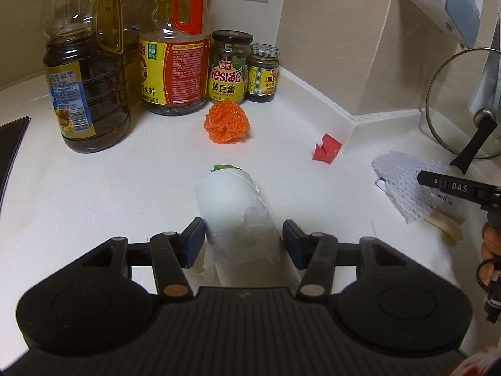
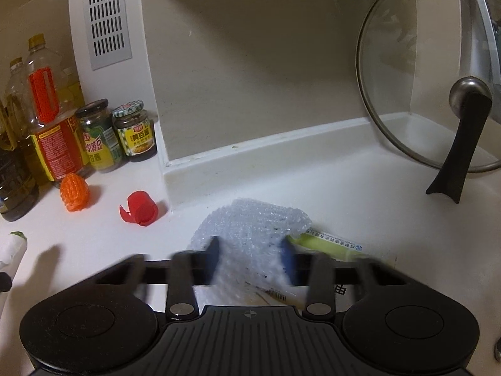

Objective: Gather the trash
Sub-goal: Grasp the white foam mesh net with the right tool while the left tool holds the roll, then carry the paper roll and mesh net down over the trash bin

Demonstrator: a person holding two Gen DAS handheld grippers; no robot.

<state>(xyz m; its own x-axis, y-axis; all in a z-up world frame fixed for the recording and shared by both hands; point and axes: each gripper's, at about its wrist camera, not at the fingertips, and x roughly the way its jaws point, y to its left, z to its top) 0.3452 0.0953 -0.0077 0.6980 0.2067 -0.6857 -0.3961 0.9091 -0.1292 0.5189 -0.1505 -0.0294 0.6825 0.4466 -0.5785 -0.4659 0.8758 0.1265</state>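
A white paper cup (image 1: 231, 200) stuffed with crumpled tissue lies between the fingers of my left gripper (image 1: 242, 244), which is shut on it; the left pad presses its side and the right pad stands at its other side. My right gripper (image 2: 250, 253), blurred, is shut on a crumpled piece of clear bubble wrap (image 2: 250, 222) on the white counter (image 2: 360, 194). Under the wrap lies a printed paper packet (image 2: 338, 246). In the left wrist view the bubble wrap (image 1: 400, 175) shows at the right. A red curled scrap (image 1: 327, 150) (image 2: 139, 208) and an orange mesh ball (image 1: 227, 123) (image 2: 75, 195) lie loose.
Oil bottles (image 1: 87, 87) and sauce jars (image 1: 230, 65) stand along the back left wall. A glass pot lid (image 2: 422, 78) leans in the right corner. A wall corner (image 2: 166, 175) juts out between them. A black hob edge (image 1: 9, 150) is at far left.
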